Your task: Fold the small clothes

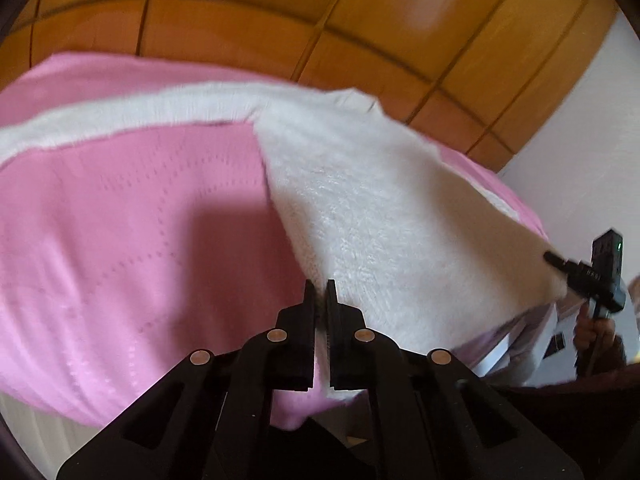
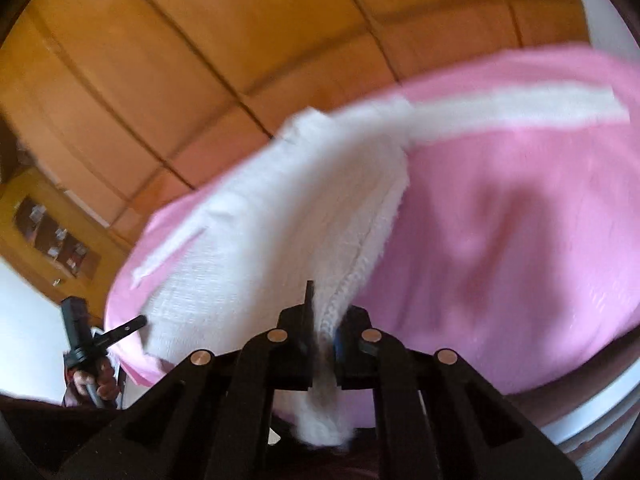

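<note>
A white fluffy knit garment [image 1: 380, 220] is lifted off a pink bed cover [image 1: 140, 220], stretched between both grippers. My left gripper [image 1: 320, 292] is shut on its near edge. At the right of the left wrist view, my right gripper [image 1: 554, 258] pinches the garment's other corner. One white sleeve [image 1: 120, 120] still trails flat across the cover. In the right wrist view the right gripper [image 2: 330, 300] is shut on a bunched fold of the garment [image 2: 280, 220], while the left gripper [image 2: 138, 322] grips the far corner at lower left. The sleeve [image 2: 520, 108] lies on the cover [image 2: 500, 220].
Orange wooden wardrobe panels [image 1: 280, 20] stand behind the bed, and a white wall [image 1: 592, 140] is at the right. A person's hand [image 2: 92, 380] grips the left gripper's handle. A wooden shelf with small items [image 2: 52, 232] stands at the left.
</note>
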Motion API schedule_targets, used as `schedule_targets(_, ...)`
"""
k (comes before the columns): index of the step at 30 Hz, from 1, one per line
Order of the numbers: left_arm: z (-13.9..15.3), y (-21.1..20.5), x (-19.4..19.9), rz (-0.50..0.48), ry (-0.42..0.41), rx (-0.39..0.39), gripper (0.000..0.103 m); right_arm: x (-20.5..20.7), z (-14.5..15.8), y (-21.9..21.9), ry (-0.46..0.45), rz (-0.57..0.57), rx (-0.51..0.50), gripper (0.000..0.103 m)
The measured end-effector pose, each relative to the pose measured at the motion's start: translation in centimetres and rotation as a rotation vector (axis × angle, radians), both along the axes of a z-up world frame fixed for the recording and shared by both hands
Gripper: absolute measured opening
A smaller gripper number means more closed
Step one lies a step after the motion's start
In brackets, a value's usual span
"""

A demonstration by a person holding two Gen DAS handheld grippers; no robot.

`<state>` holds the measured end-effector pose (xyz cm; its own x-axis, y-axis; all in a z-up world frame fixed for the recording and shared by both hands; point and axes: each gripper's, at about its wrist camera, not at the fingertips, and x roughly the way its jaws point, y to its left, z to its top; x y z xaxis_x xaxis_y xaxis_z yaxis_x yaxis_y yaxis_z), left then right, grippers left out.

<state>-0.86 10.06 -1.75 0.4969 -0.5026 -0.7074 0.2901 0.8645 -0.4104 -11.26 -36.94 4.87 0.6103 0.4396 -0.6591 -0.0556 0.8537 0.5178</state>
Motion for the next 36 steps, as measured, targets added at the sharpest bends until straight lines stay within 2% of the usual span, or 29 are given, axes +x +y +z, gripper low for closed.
schedule_targets(1,0.0,0.2,-0.5,-0.003,-0.001,0.014,0.003,-0.6,0.3,0.2,-0.003,0.013,-0.024,0.006)
schedule_targets(2,-0.6,0.4,-1.0,-0.001,0.023,0.021,0.003,-1.0,-0.4,0.3,0.033,0.024,-0.053,0.006)
schedule_targets(6,-4.8,0.2,-2.2,-0.017,0.145,0.076,0.003,-1.3,-7.1,0.5,0.249,0.020,-0.126,0.006)
schedule_targets(8,-5.8,0.1,-2.6,-0.031,0.170,0.120,0.002,-1.9,-9.6,0.1,0.309,0.004,-0.120,0.005)
schedule_targets(11,-5.2,-0.1,-2.2,-0.035,0.145,0.138,0.002,-2.1,-10.9,-0.4,0.337,0.002,-0.125,0.005)
schedule_targets(13,-4.3,0.0,-1.6,-0.036,0.129,0.111,0.003,-1.7,-10.5,-0.3,0.337,0.017,-0.126,0.006)
schedule_targets(15,-2.8,0.3,-0.4,-0.001,0.078,0.083,0.019,-1.0,-9.6,-0.5,0.314,0.042,-0.090,0.012)
schedule_targets(16,-2.2,0.3,0.1,0.009,0.057,0.070,0.036,-0.8,-9.2,-0.7,0.307,0.044,-0.085,0.015)
schedule_targets(18,-0.9,0.2,1.2,0.048,0.000,0.043,0.059,0.1,-8.1,-1.0,0.280,0.013,-0.080,0.050)
schedule_targets(22,-0.7,-2.0,4.7,0.108,-0.041,0.074,0.061,1.7,-7.0,-4.3,0.233,-0.106,-0.065,0.056)
schedule_targets(23,-1.0,-3.2,5.7,0.126,-0.052,0.094,0.061,2.4,-7.0,-5.7,0.221,-0.160,-0.045,0.060)
schedule_targets(26,-1.9,-6.0,7.5,0.115,-0.042,0.132,0.061,4.6,-7.5,-10.0,0.192,-0.315,0.022,0.060)
schedule_targets(32,-4.3,-9.3,9.1,0.055,0.000,0.219,0.061,9.9,-9.8,-19.6,0.181,-0.634,0.201,0.052)
schedule_targets(36,-5.6,-9.3,9.9,0.073,0.042,0.243,0.061,12.6,-11.0,-24.5,0.162,-0.790,0.298,0.049)
